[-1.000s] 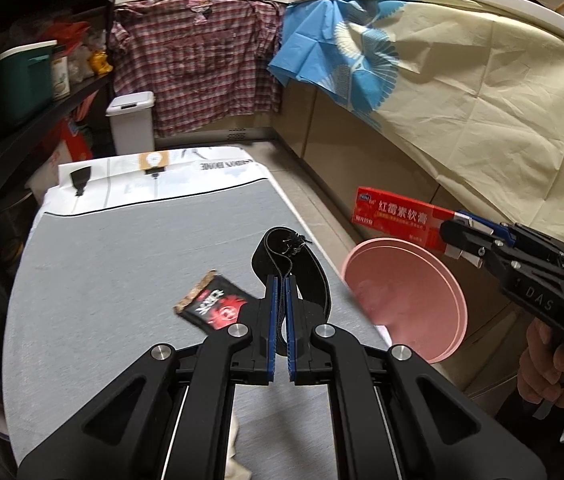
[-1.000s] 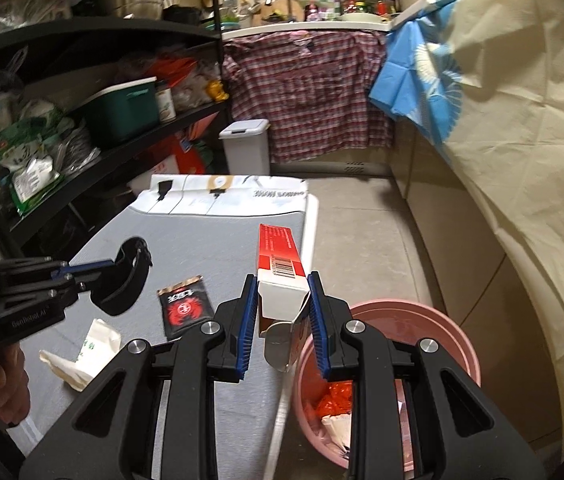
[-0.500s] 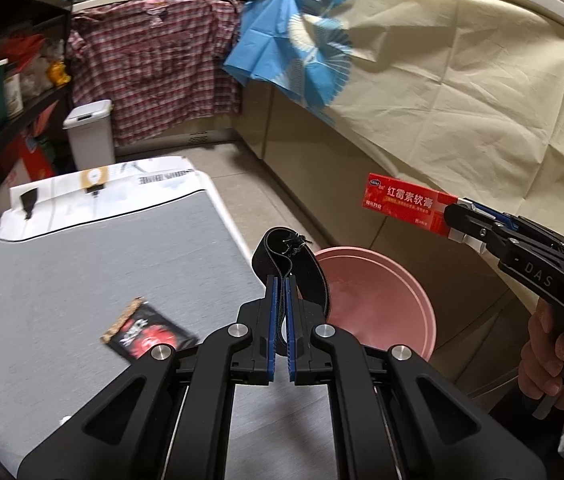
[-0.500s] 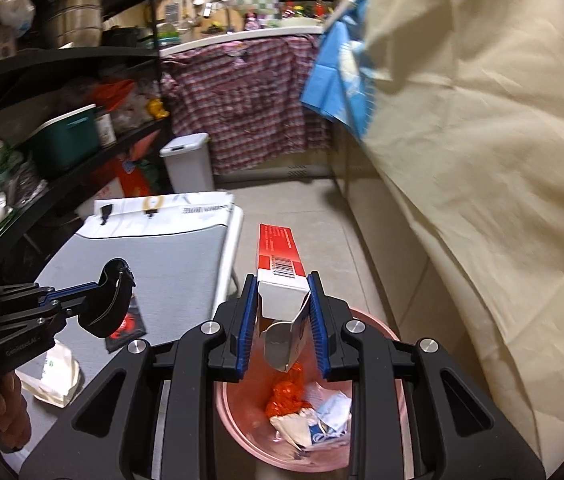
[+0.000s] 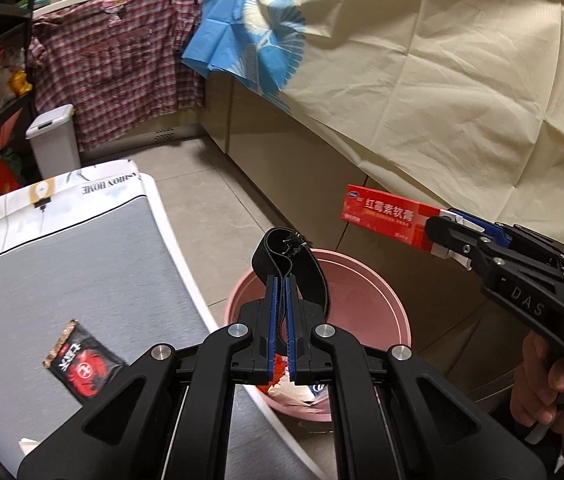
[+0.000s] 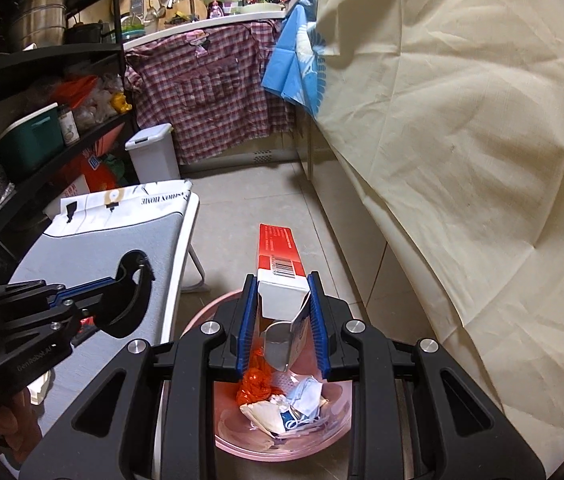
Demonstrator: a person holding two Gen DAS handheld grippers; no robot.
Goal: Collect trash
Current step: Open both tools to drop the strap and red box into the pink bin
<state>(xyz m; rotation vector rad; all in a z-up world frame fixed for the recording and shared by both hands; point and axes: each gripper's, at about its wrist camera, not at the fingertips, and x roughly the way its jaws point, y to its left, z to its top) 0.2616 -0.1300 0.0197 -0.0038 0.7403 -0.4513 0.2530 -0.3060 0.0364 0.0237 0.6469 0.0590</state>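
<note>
My left gripper (image 5: 280, 280) is shut on a looped black elastic band (image 5: 288, 256), which hangs over the pink bucket (image 5: 366, 280) on the floor. My right gripper (image 6: 283, 280) is shut on a red and white ointment box (image 6: 279, 266), held above the same bucket (image 6: 225, 436); in the left wrist view that box (image 5: 386, 216) sits to the right of the bucket. Crumpled paper, an orange wrapper and a blue mask (image 6: 306, 394) lie in the bucket. A black and red snack packet (image 5: 81, 364) lies on the grey table (image 5: 61, 272).
A white table rim (image 6: 179, 264) runs beside the bucket. A cream cloth (image 6: 462, 140) drapes the counter on the right. A small white lidded bin (image 6: 153, 152) and a plaid shirt (image 6: 209, 92) stand at the back, with black shelves (image 6: 41, 60) on the left. White paper (image 6: 39, 386) lies on the table.
Both grippers have swung right, off the table and over the pink bucket. The band and the box stay held. The bucket's contents have come into the right wrist view.
</note>
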